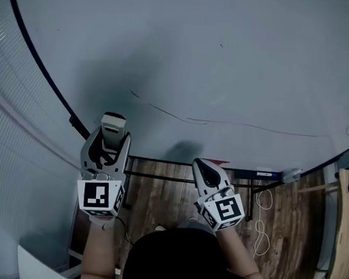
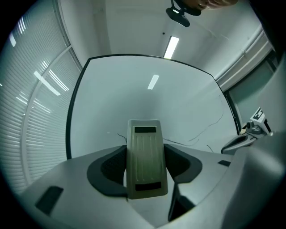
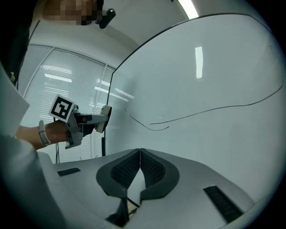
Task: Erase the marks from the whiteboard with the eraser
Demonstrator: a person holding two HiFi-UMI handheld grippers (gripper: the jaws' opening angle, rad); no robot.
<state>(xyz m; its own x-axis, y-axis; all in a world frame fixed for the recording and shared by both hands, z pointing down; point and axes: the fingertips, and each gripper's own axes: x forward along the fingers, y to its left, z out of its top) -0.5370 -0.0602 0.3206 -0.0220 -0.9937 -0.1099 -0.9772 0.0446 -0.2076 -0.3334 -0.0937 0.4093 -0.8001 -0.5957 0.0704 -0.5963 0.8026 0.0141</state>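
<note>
The whiteboard (image 1: 230,56) fills the head view, with a thin dark line (image 1: 224,122) drawn across its lower part. My left gripper (image 1: 113,127) is shut on the pale grey eraser (image 2: 144,156), which stands between its jaws and points at the board just left of the line's start. In the head view the eraser (image 1: 113,123) shows at that gripper's tip. My right gripper (image 1: 200,166) is shut with nothing in it, held lower and a little off the board. The line (image 3: 205,110) curves above its jaws in the right gripper view, where the left gripper (image 3: 96,120) shows at the left.
The board's black frame (image 1: 41,69) runs down its left side, with window blinds (image 1: 9,152) beyond it. A marker tray (image 1: 262,173) sits under the board's lower edge. Below are a wooden floor (image 1: 157,201), a white cable (image 1: 263,222) and a wooden panel (image 1: 345,230) at right.
</note>
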